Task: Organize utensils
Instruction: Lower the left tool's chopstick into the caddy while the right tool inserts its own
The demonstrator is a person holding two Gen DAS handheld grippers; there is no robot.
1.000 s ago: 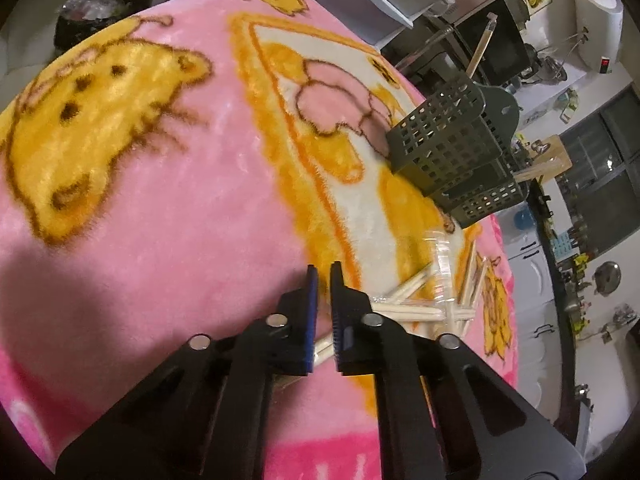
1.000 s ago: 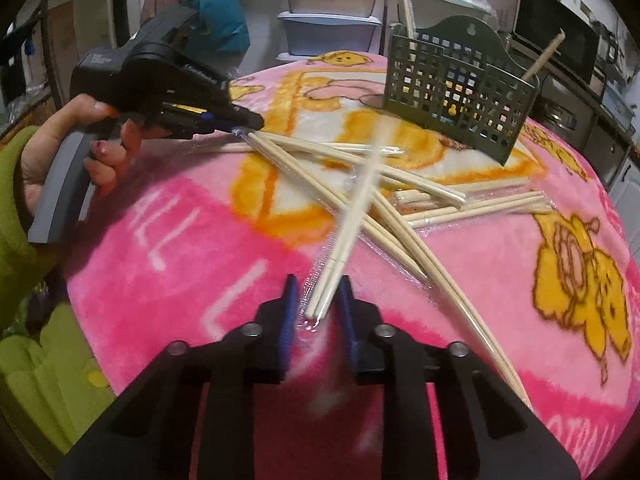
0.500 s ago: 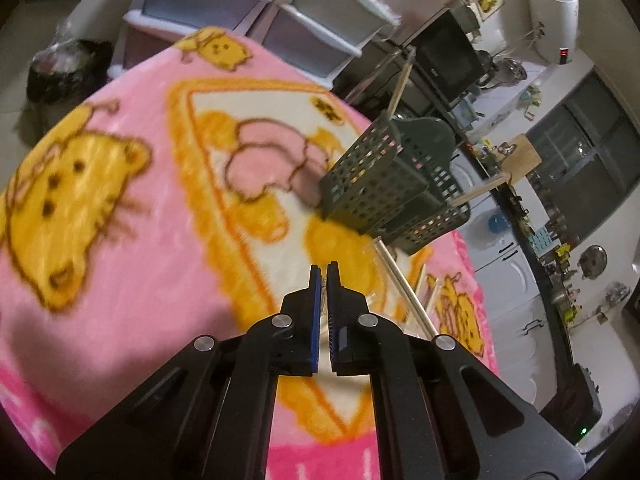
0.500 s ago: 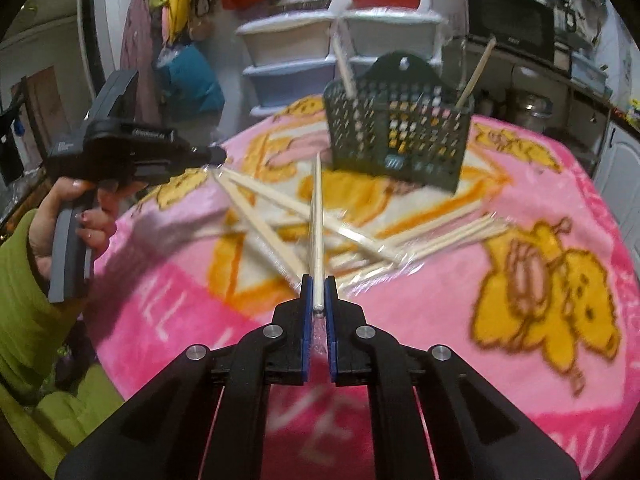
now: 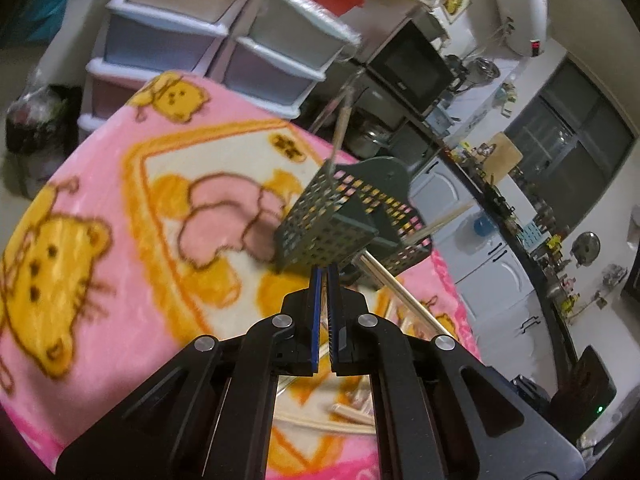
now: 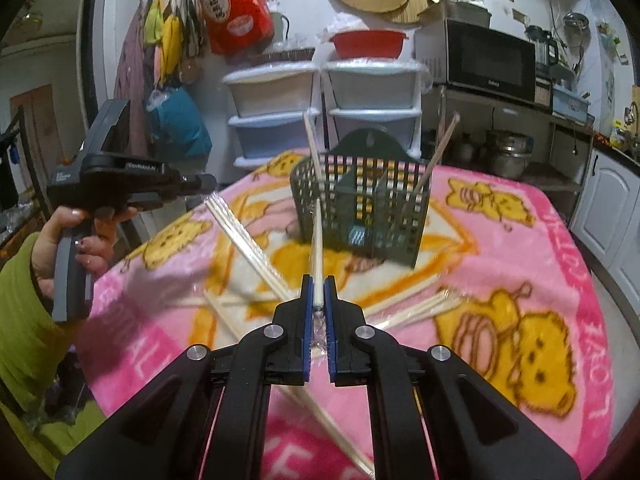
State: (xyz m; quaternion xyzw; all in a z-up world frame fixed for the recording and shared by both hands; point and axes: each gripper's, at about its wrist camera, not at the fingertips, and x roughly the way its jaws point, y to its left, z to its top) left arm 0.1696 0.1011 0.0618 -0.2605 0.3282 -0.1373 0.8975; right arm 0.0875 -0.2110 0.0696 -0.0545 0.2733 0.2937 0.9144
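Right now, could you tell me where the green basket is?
The basket stands on the pink blanket, centre of the right wrist view, just beyond the right tool's wrapped chopsticks.

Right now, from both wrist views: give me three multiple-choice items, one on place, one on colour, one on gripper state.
1. Where does the utensil basket stand?
A. on the pink blanket
B. on the microwave
C. on the floor

2. What colour is the basket?
A. red
B. dark green
C. white

3. What is between the right gripper pads?
A. nothing
B. a spoon
C. a wrapped chopstick pair

Answers: 1 A, its base rests on the pink blanket. 2 B, its mesh walls are dark green. 3 C, the wrapped chopstick pair runs forward from the shut pads.
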